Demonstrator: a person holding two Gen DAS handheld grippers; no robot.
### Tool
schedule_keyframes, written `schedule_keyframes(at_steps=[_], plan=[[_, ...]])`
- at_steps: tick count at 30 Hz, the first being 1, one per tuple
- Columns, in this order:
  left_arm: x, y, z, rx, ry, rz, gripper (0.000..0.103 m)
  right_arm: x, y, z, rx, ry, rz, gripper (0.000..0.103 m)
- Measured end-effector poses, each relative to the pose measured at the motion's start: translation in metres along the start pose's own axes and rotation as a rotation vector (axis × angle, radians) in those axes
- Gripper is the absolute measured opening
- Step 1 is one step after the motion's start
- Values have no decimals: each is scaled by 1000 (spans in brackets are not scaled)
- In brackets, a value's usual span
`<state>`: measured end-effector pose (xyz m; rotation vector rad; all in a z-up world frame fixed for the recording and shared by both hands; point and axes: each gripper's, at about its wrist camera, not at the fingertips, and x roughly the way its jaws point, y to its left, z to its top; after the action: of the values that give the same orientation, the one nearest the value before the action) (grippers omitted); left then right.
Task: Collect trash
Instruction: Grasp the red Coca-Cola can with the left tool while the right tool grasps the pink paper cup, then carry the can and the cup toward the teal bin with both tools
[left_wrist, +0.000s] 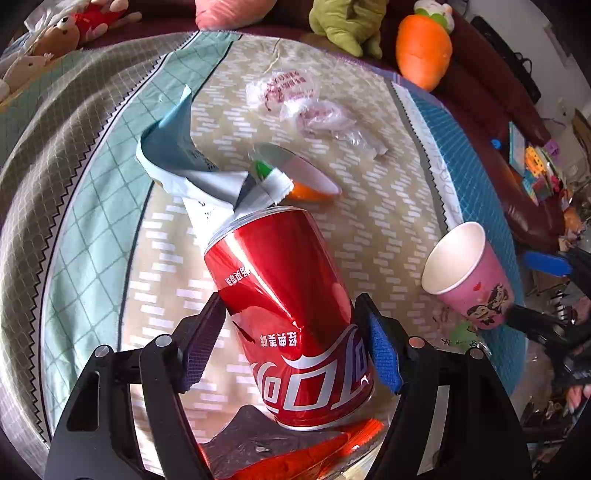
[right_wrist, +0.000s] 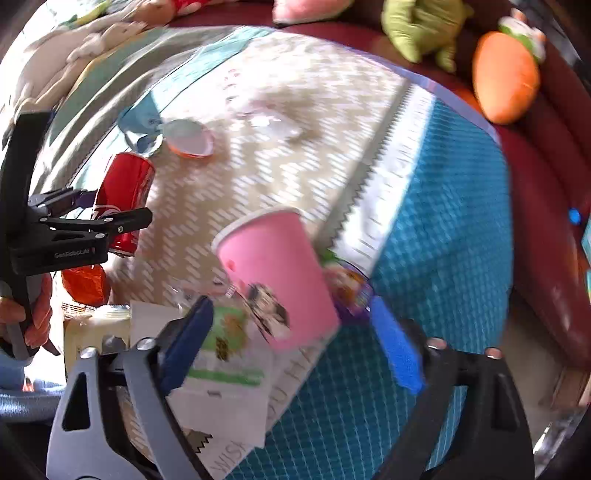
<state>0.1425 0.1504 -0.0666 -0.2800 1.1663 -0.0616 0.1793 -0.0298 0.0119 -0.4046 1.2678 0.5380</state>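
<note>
Patterned beige and teal bedding (left_wrist: 92, 206) covers the bed, with plush toys along the dark red sofa edge behind. Seen from the left wrist, the left tool (left_wrist: 291, 350) is clenched on a dented red cola can (left_wrist: 288, 314), gripped across its body so it lifts clear; crumpled blue-grey paper (left_wrist: 177, 155), a foil-lidded orange cup (left_wrist: 303, 177) and a clear plastic bag (left_wrist: 295, 99) lie beyond, uncollected.

From the right wrist, blurred, the right tool (right_wrist: 295, 343) appears to grasp a pink paper cup (right_wrist: 273, 273) by its lower wall, mouth tilted up-left, above printed paper sheets (right_wrist: 221, 369); the left tool (right_wrist: 74, 229) holds the can nearby
</note>
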Motion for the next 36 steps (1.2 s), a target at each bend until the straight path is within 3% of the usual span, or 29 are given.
schedule_keyframes(at_steps=[2,6,10,14,28,36], plan=[[-3,1,-1,2,-5,-7,73,12,4,8,-25,29,7,59],[-6,3,-2,-1,-8,-15,73,30,8,17,-57,61,16,60],[-8,5,-4,-12,-8,-17,73,42,11,21,-64,74,14,67],[-10,2,-1,-14,-21,-15,73,44,9,17,-23,55,28,64],[-66,-45,4,66,-136,-13,73,-37,-19,-20,126,-135,90,62],[-91,-111,-5,183,-170,-76,73,-80,-56,-71,256,-223,71,62]])
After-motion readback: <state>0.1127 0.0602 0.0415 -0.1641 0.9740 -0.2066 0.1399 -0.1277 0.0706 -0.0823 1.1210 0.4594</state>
